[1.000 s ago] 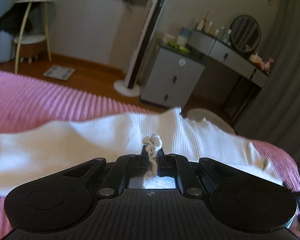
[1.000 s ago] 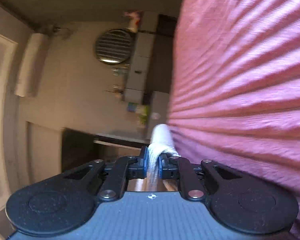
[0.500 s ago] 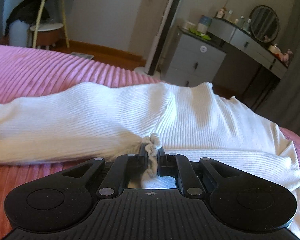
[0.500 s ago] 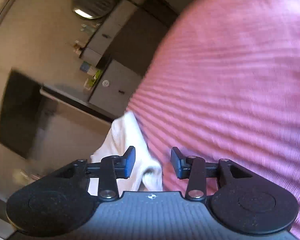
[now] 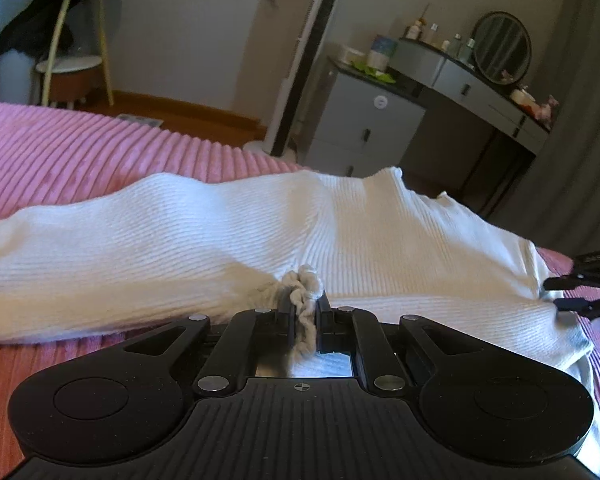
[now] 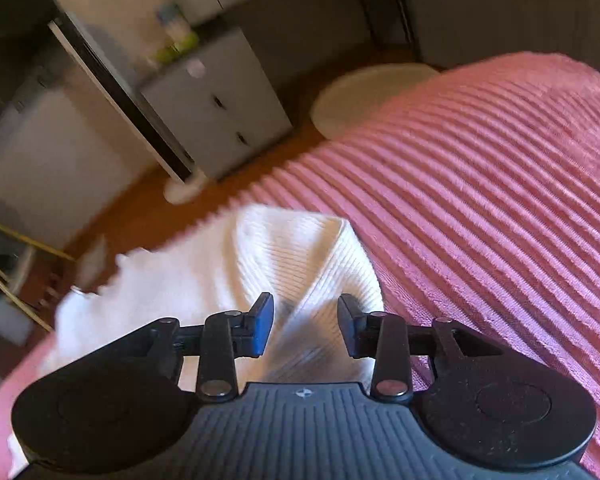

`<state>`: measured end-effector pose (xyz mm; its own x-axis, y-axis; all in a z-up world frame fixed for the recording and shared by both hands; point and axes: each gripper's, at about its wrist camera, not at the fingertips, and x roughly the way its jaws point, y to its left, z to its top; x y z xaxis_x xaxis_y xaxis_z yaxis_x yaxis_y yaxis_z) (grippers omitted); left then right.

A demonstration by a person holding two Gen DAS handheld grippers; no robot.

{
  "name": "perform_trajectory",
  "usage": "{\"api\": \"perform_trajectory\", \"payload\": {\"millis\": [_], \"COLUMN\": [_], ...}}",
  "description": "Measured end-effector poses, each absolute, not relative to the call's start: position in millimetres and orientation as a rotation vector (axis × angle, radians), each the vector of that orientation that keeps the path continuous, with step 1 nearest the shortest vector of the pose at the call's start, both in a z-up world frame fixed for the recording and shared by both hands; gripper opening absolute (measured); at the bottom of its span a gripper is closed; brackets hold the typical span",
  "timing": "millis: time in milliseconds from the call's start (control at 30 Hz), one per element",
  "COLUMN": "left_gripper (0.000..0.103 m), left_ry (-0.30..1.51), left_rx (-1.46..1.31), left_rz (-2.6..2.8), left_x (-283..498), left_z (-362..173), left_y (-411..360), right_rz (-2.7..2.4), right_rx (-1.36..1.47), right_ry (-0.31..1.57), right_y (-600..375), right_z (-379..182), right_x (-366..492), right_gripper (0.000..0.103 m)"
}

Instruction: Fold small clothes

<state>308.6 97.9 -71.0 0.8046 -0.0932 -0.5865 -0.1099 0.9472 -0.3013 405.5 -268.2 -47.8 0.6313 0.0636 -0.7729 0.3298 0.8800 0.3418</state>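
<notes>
The white ribbed garment lies on the pink bedspread. The left gripper still pinches a bunched fold, while the right gripper, which clamped fabric a second ago, has let go, its parted jaws now closing with nothing pressed between them.

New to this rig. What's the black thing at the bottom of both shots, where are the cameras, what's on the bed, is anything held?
There is no robot arm: a person holds a two-finger gripper in each hand, and each has a fisheye camera looking forward along its fingers. The black shape low in each picture is that gripper's own body.

The left wrist view shows the left gripper shut on a bunched bit of the white ribbed garment, which lies across the pink ribbed bedspread. The right gripper shows at that picture's right edge.

In the right wrist view, the right gripper has its jaws apart, now closing, above the garment but gripping nothing.
</notes>
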Motion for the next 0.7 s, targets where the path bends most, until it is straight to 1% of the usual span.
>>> {"api": "perform_trajectory", "payload": {"millis": [33,100,200,267,433,467,500,567,600,633,700], "left_gripper": [0.011,0.011,0.011,0.010,0.010,0.010,0.010,0.010,0.012,0.016,0.016], "left_ry": [0.640,0.642,0.628,0.591,0.494,0.478,0.468,0.485,0.519,0.561,0.606], "left_rx": [-0.329,-0.326,-0.307,-0.279,-0.219,-0.188,-0.167,-0.157,-0.160,-0.155,-0.136], "left_rz": [0.009,0.009,0.007,0.008,0.004,0.016,0.026,0.042,0.043,0.050,0.083], "left_x": [309.5,310.5,308.2,305.0,311.6,316.9,322.0,335.4,343.1,349.7,351.7], "left_z": [-71.5,-71.2,-65.1,-56.8,-34.0,-30.3,-29.3,-33.4,-37.8,-43.2,-51.5], "left_y": [97.6,97.1,94.3,92.4,87.6,84.9,83.8,84.3,85.2,85.7,87.1], "right_rz": [-0.170,-0.188,-0.165,-0.140,-0.089,-0.101,-0.116,-0.129,-0.126,-0.137,-0.123], "right_rx": [0.457,0.417,0.417,0.455,0.629,0.642,0.648,0.654,0.636,0.599,0.543], "right_ry": [0.889,0.879,0.846,0.775,0.483,0.438,0.414,0.457,0.501,0.529,0.519], "right_y": [-266.9,-266.1,-265.9,-275.0,-297.8,-299.2,-301.4,-304.7,-303.8,-301.0,-294.3], "right_z": [-50.7,-53.6,-53.7,-48.4,-30.5,-30.7,-32.0,-38.9,-44.0,-47.3,-46.3], "right_x": [406.7,407.1,407.7,399.8,370.5,368.5,367.0,371.4,374.9,375.5,365.1], "right_gripper": [0.028,0.014,0.007,0.006,0.005,0.000,0.000,0.000,0.000,0.001,0.003]}}
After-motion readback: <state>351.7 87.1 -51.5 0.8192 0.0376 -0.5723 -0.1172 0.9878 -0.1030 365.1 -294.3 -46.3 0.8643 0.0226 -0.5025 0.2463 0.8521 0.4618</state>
